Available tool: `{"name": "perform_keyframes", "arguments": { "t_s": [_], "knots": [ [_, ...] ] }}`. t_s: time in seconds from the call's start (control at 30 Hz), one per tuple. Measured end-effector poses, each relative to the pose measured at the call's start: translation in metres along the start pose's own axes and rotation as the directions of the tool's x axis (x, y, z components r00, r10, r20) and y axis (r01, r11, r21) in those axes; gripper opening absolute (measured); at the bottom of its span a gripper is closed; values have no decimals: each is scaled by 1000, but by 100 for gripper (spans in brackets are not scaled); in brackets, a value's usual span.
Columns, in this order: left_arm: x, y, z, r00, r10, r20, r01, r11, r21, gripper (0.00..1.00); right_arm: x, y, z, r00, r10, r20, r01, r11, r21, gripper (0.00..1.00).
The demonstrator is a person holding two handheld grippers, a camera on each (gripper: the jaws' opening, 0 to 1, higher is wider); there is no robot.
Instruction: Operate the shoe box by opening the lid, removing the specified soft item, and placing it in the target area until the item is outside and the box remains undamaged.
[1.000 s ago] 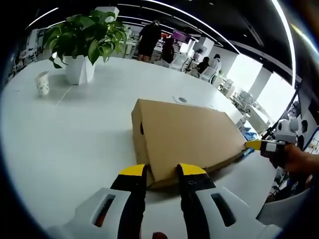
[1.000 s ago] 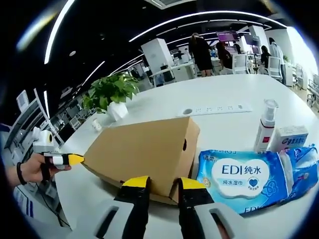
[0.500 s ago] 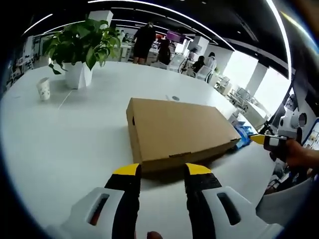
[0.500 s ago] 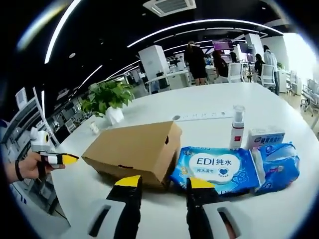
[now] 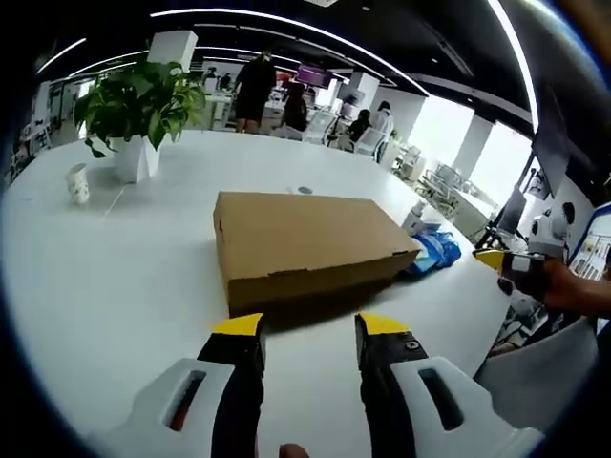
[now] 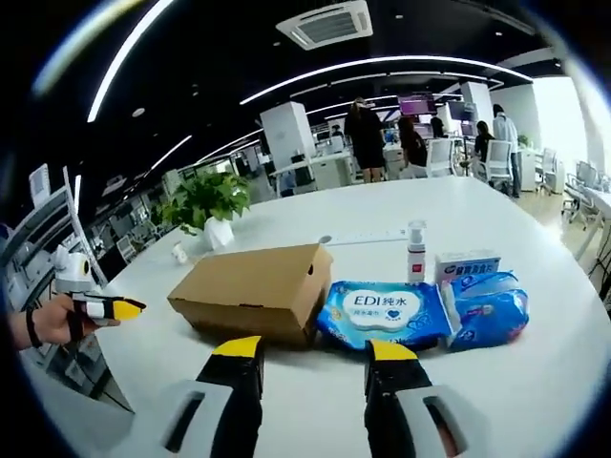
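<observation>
On the white table [image 5: 105, 277], the closed brown cardboard shoe box [image 5: 301, 243] waits; my left gripper [image 5: 298, 326] and right gripper [image 6: 313, 349] gape empty, so I'd lift its lid edge gently.

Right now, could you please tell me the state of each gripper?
Left gripper: open, holding nothing, short of the shoe box.
Right gripper: open, holding nothing.
</observation>
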State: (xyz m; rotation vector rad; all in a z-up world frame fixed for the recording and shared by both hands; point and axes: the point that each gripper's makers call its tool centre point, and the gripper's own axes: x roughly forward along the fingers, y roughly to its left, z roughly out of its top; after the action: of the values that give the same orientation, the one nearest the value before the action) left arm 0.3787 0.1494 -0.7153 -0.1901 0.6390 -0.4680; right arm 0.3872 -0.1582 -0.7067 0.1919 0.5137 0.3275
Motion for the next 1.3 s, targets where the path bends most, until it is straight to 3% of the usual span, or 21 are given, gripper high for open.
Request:
{"name": "perform_keyframes", "arguments": {
  "t_s": [0.23,0.3,0.4,0.57,0.7,1.0,1.07,1.3],
  "knots": [
    [-2,-13,-4,1000,-16,4,16,1000,18,41,-26,-3,1,999,-40,29,41,999,-21,41],
    [-4,-12,-9,1000,11,-14,-10,997,73,41,-31,-5,1,998,-45,39,46,999,-19,42],
    [-7,-18,-11,1000,-2,-10,2,998,56,42,-39,-10,2,997,-61,40,62,998,-30,43],
    [-13,-28,-1,1000,2,1,-2,997,82,42,-53,-15,4,995,-86,56,87,996,-25,44],
    [-15,-30,7,999,10,31,-12,998,63,42,-55,-15,9,993,-93,73,97,994,-46,44],
    [-13,-45,-3,1000,-6,17,5,999,51,42,-58,-15,10,992,-100,81,104,993,-54,44],
    [-11,-48,-6,1000,-11,-2,11,995,101,43,-58,-15,9,992,-100,80,104,994,-47,45],
    [-13,-46,1,1000,-6,27,3,996,88,43,-62,-20,11,989,-113,91,115,993,-24,45]
  ]
}}
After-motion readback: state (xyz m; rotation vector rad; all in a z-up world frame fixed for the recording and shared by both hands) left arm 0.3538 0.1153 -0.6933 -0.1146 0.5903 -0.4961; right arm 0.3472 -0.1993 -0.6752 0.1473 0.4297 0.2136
